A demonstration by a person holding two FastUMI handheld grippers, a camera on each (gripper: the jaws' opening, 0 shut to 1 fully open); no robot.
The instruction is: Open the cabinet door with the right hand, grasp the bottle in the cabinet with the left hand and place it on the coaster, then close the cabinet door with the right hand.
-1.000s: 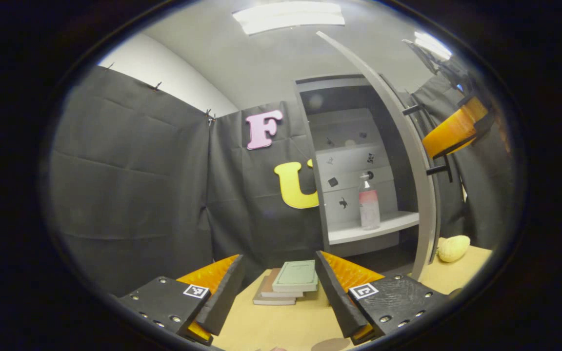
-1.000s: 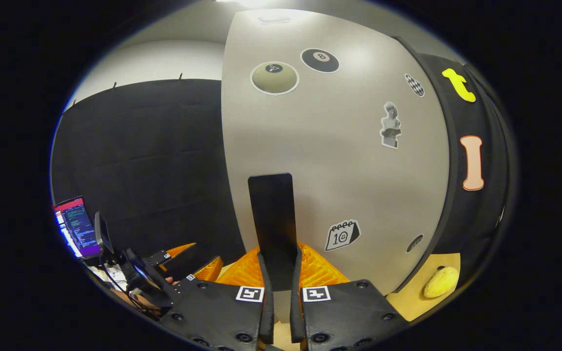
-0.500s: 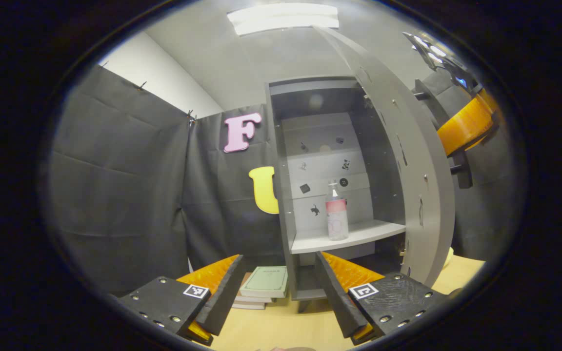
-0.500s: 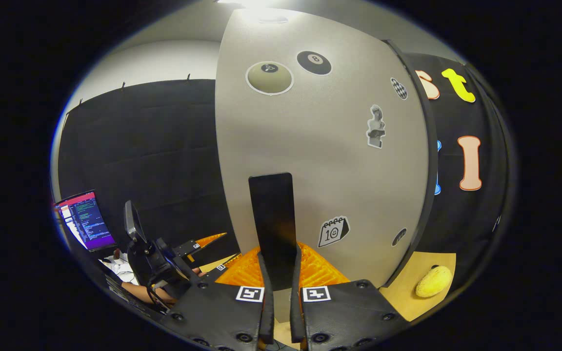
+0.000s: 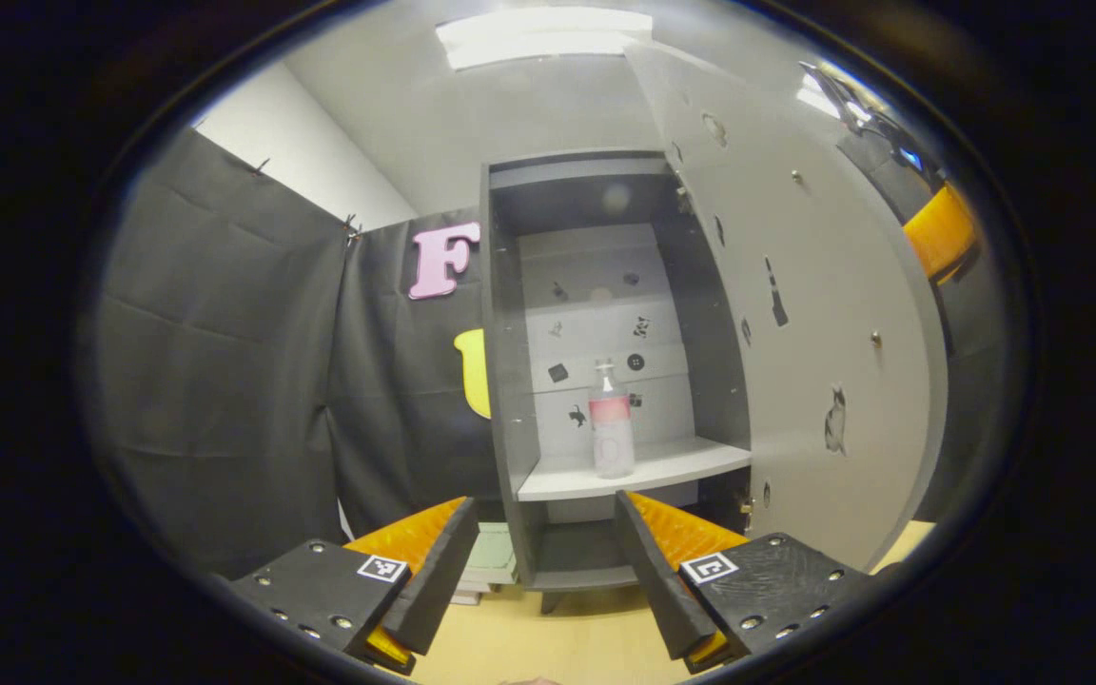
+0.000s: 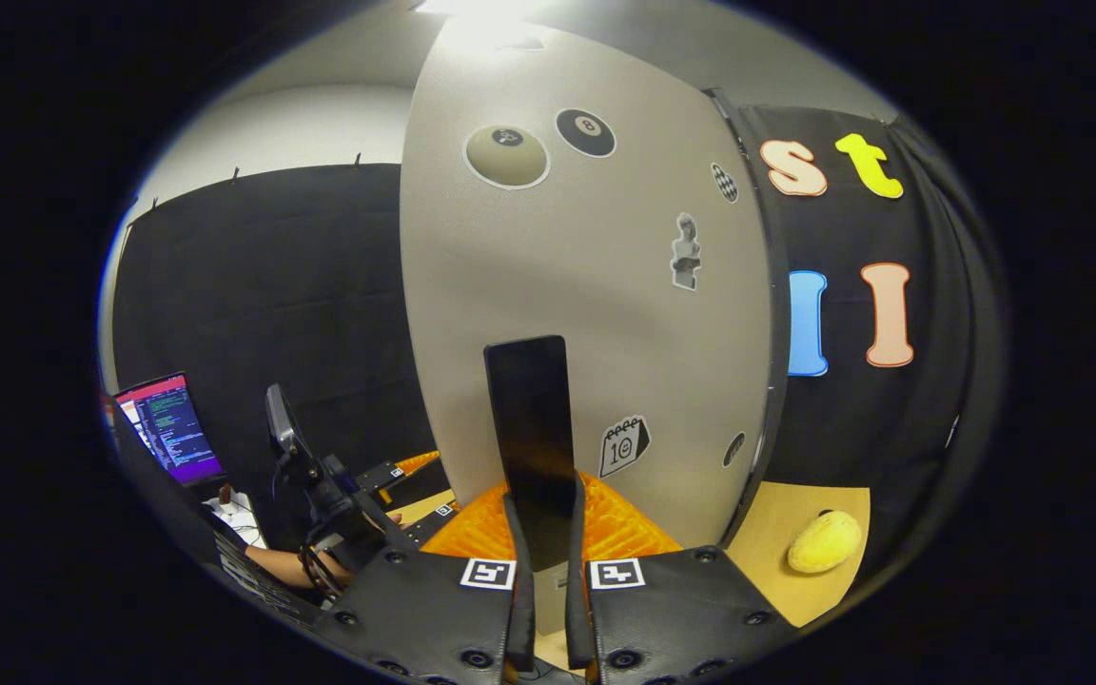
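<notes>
Bottle (image 5: pixel 611 423), clear plastic with pink label, stands upright on the grey cabinet's shelf (image 5: pixel 643 468), straight ahead of the spread left gripper (image 5: pixel 540 559); right gripper (image 6: pixel 542 533) pinches the black door handle (image 6: pixel 531 419).

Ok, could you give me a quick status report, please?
Right gripper shut on door handle. Left gripper open, short of bottle on shelf. Path clear.
</notes>
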